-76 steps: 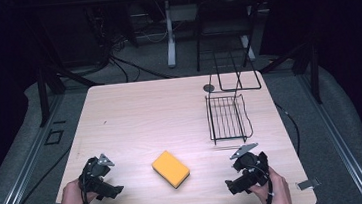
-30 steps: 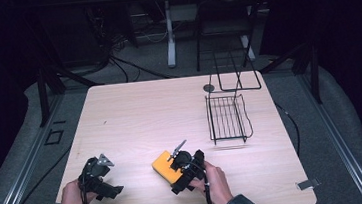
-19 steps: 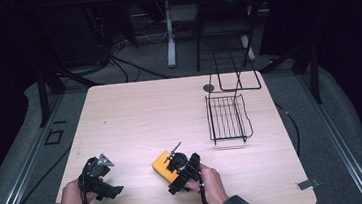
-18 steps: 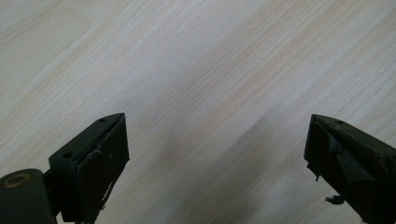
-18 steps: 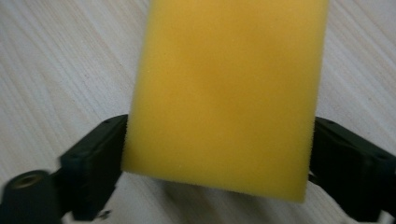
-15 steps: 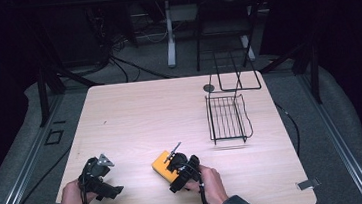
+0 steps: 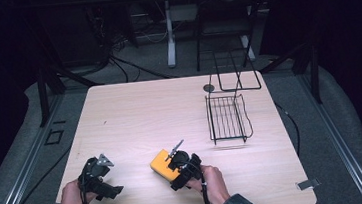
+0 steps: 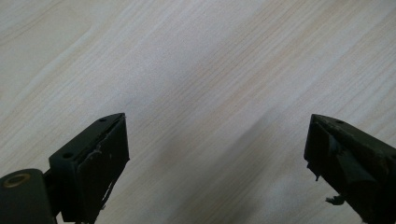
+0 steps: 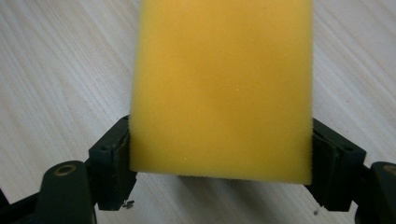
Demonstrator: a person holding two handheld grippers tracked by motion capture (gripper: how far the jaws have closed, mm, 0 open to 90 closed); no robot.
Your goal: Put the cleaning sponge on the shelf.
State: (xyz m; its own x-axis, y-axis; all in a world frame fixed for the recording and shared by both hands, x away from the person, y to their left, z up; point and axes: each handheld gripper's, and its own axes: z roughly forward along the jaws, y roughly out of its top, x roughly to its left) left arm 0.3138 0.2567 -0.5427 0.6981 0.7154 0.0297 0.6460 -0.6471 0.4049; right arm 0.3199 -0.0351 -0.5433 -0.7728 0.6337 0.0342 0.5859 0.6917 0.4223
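Thing in hand: a yellow rectangular foam sponge [image 7: 163, 164] lies flat on the pale wood-grain table [image 7: 170, 113], near its front edge and a little left of centre.
Right gripper: the right gripper [image 9: 219, 154] has its two black jaws set against the sponge's two long sides at its near end; the jaws have just been closing, and the pads [image 9: 119, 151] now press the foam, so the sponge is held.
Long axis: in the right gripper view the sponge runs straight away from the jaws, its length in line with the gripper; the grip is across the narrow width.
Left gripper: the left gripper [image 8: 217, 154] has its jaws spread wide with nothing but bare table between them; in the high view it [image 7: 97, 174] sits well apart from the sponge, to the left.
Nearer hand: the right, already on the sponge.
Likely destination: a black wire rack [image 7: 227, 118] stands on the right half of the table, away from the person and to the right of the sponge; this is a guess.
Hard to make out: the sponge's far end is cut off at the top of the right gripper view; in the high view the right gripper [image 7: 182, 162] covers its near end; whether the sponge has left the table I cannot tell.
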